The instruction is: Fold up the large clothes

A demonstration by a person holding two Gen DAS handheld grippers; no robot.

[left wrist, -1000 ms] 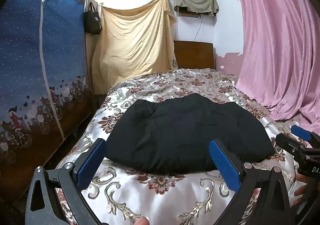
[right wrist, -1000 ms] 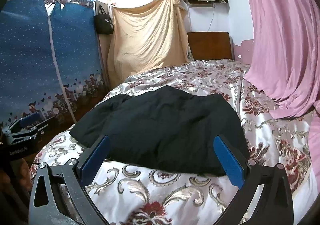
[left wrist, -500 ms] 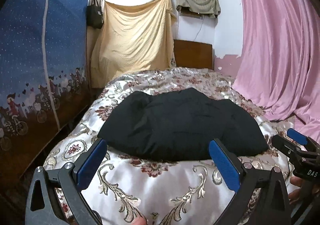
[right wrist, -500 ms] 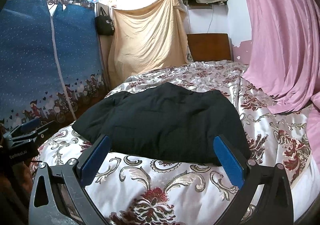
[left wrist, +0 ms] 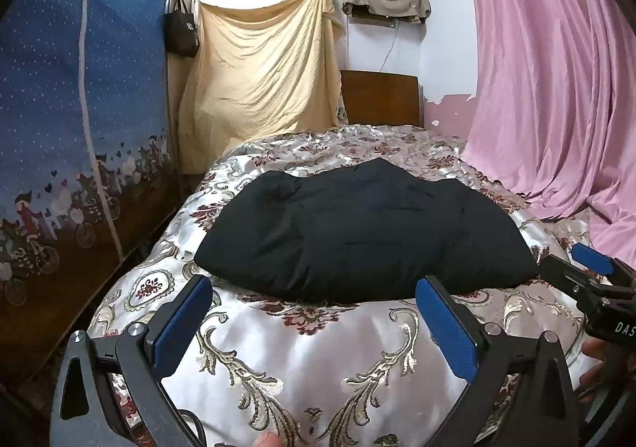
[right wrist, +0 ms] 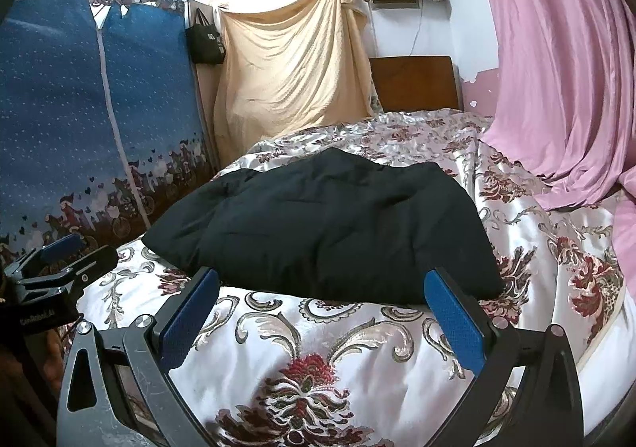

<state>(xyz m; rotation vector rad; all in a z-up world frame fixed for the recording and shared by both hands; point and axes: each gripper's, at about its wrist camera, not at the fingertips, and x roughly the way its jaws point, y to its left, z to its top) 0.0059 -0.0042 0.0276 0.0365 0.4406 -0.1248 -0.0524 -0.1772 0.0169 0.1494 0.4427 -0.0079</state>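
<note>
A black padded garment [left wrist: 357, 232] lies folded into a thick rectangle on the floral satin bedspread [left wrist: 326, 359]; it also shows in the right wrist view [right wrist: 330, 232]. My left gripper [left wrist: 314, 320] is open and empty, held back from the garment's near edge. My right gripper [right wrist: 322, 312] is open and empty, also short of the near edge. The right gripper shows at the right edge of the left wrist view [left wrist: 596, 280], and the left gripper at the left edge of the right wrist view [right wrist: 59, 260].
A blue fabric wardrobe [left wrist: 59, 129] stands along the bed's left side. A pink curtain [left wrist: 556, 89] hangs on the right and rests on the bed. A yellow sheet [left wrist: 258, 81] and a wooden headboard [left wrist: 379, 99] are at the far end.
Both grippers have drawn back and slightly up from the garment; more bedspread shows in front of it. The garment has not moved. Both grippers stay open.
</note>
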